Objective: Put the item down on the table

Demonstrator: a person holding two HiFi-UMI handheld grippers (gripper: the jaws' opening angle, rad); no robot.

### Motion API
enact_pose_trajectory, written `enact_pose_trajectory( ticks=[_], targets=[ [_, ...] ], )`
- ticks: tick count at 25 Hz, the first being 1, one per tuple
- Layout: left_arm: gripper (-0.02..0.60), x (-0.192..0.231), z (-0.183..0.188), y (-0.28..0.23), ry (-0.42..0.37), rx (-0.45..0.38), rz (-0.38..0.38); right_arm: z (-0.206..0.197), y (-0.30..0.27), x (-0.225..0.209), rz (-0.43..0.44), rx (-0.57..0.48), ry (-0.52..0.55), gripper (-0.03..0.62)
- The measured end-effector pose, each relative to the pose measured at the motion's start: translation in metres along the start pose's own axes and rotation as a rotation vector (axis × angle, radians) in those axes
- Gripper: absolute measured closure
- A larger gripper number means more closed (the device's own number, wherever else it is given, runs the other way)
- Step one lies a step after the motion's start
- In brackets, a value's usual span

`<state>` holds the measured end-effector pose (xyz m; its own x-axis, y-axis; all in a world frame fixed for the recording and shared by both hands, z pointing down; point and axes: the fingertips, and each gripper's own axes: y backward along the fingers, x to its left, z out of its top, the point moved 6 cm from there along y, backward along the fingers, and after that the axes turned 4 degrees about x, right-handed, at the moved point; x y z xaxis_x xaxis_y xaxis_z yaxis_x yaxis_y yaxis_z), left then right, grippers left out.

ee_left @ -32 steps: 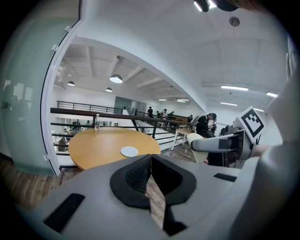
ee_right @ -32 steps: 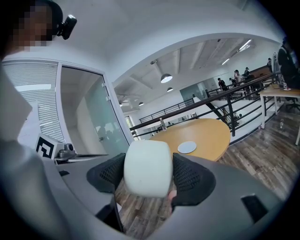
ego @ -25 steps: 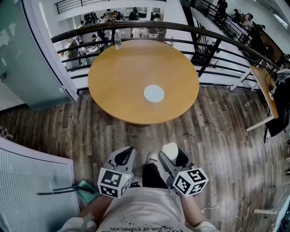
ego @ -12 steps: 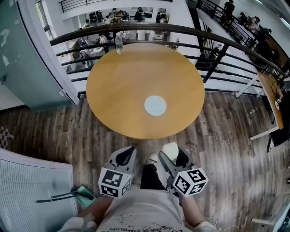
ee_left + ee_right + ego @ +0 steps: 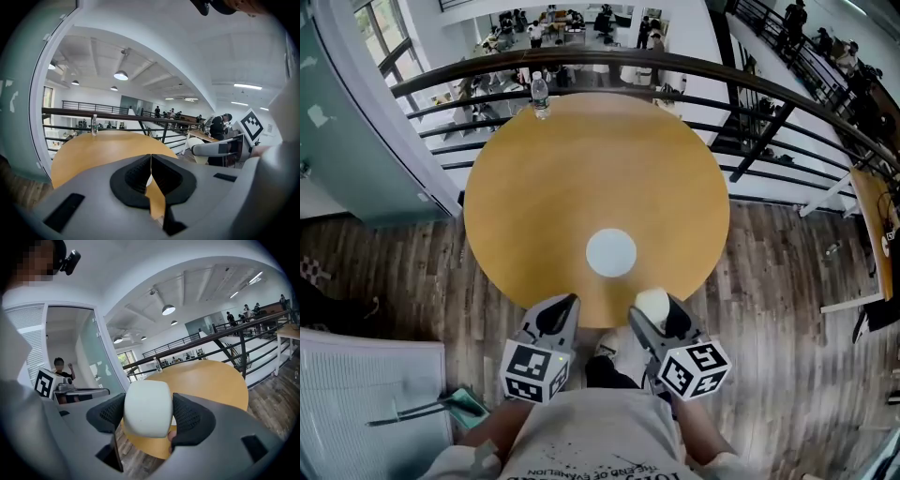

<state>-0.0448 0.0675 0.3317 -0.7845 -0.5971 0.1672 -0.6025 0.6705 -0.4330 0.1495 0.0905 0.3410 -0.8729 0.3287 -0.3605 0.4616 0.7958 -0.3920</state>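
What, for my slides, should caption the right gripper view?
Right gripper shut on a pale rounded item, round wooden table and water bottle ahead.

The white item (image 5: 146,408) shows only its rounded front in the right gripper view — the pads (image 5: 190,416) clamped on it cover both its sides, and what it is cannot be told. In the head view the right gripper (image 5: 656,314) and the left gripper (image 5: 555,314) hide the near rim of the table (image 5: 600,159), and the person's shirt (image 5: 591,441) is cut off by the bottom edge. The bottle (image 5: 540,94) at the far rim is too small for its label to be read. A desk (image 5: 874,202) runs out of the right edge. Between the left gripper's closed jaws only a slit shows — the pale sliver behind it cannot be identified.
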Motion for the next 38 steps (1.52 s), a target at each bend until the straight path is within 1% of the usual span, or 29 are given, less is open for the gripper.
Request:
enact_pose_trajectory(
  ticks=[6,9,12,17,24,30,38],
  targets=[
    [0.558,0.005,0.018,-0.04,0.012,0.001,0.06,0.027,-0.025,-0.038,0.044,0.024,0.017,0.278],
    [0.558,0.011,0.022,-0.049,0.021,0.016,0.077,0.031,-0.036,-0.046,0.058,0.042,0.011,0.278],
    [0.558,0.014,0.027,-0.052,0.019,0.024,0.078,0.033,-0.044,-0.047,0.063,0.054,0.008,0.278],
    [0.558,0.02,0.031,-0.061,0.021,0.034,0.063,0.035,-0.054,-0.049,0.053,0.062,0.001,0.278],
    [0.558,0.039,0.03,-0.075,0.015,0.058,0.027,0.034,-0.069,-0.05,0.007,0.082,-0.007,0.278],
    [0.558,0.054,0.026,-0.092,0.007,0.065,-0.005,0.03,-0.089,-0.053,-0.03,0.103,0.002,0.278],
    [0.558,0.076,0.014,-0.117,0.005,0.105,-0.04,0.024,-0.123,-0.06,-0.068,0.138,0.019,0.278]
  ],
)
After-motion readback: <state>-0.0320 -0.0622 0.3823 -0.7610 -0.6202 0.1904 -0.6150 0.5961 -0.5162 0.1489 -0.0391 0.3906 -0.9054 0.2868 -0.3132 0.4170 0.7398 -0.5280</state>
